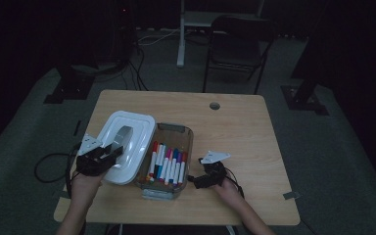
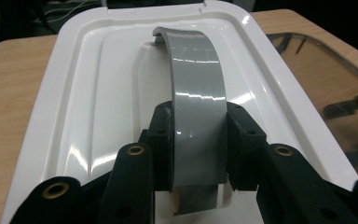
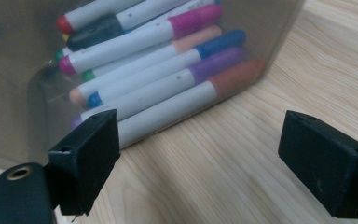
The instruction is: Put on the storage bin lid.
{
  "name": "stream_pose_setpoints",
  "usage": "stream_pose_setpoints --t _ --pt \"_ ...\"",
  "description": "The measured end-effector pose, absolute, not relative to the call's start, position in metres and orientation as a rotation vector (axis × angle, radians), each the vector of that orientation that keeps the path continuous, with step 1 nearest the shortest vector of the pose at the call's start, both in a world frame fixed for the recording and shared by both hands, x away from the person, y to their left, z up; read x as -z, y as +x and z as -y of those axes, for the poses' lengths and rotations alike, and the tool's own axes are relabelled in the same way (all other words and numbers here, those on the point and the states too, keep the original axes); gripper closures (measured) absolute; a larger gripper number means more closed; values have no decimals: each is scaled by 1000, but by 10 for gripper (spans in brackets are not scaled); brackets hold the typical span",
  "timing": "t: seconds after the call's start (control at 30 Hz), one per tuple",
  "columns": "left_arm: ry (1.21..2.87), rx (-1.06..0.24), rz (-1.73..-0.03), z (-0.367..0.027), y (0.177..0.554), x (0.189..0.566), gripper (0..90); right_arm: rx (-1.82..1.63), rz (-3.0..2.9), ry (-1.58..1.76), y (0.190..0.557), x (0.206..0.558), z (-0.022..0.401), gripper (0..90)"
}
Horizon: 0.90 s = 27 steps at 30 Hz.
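Wooden table [image 1: 235,132]: left gripper [image 2: 198,140] clamps the white lid's [image 2: 98,93] grey handle [image 2: 198,93], frame centre. Right gripper [image 3: 198,154] gapes empty, lower frame, beside the clear marker bin [image 3: 23,93].

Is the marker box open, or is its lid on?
Open. The white lid is off, held by its grey handle in the left gripper, beside the clear box of markers.

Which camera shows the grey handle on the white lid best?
The left gripper view: the grey handle fills the middle, clamped between the left gripper's jaws. In the high view it is a small grey strip on the white lid.
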<state>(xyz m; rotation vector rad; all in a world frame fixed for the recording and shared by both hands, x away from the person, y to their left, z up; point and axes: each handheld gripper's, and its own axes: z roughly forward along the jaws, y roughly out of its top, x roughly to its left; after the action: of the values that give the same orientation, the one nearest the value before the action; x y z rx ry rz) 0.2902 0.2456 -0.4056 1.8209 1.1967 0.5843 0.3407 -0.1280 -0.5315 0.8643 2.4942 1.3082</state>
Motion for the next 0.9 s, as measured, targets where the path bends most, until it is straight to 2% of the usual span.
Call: stream_pose_setpoints --t 0.53,0.9 --pt "1904 -522 -1071 -209 292 403 681 -1287 -2546 774 340 538 81 119" --pt "1933 -471 -1049 -184 295 412 681 -1244 -2440 895 346 534 126 119"
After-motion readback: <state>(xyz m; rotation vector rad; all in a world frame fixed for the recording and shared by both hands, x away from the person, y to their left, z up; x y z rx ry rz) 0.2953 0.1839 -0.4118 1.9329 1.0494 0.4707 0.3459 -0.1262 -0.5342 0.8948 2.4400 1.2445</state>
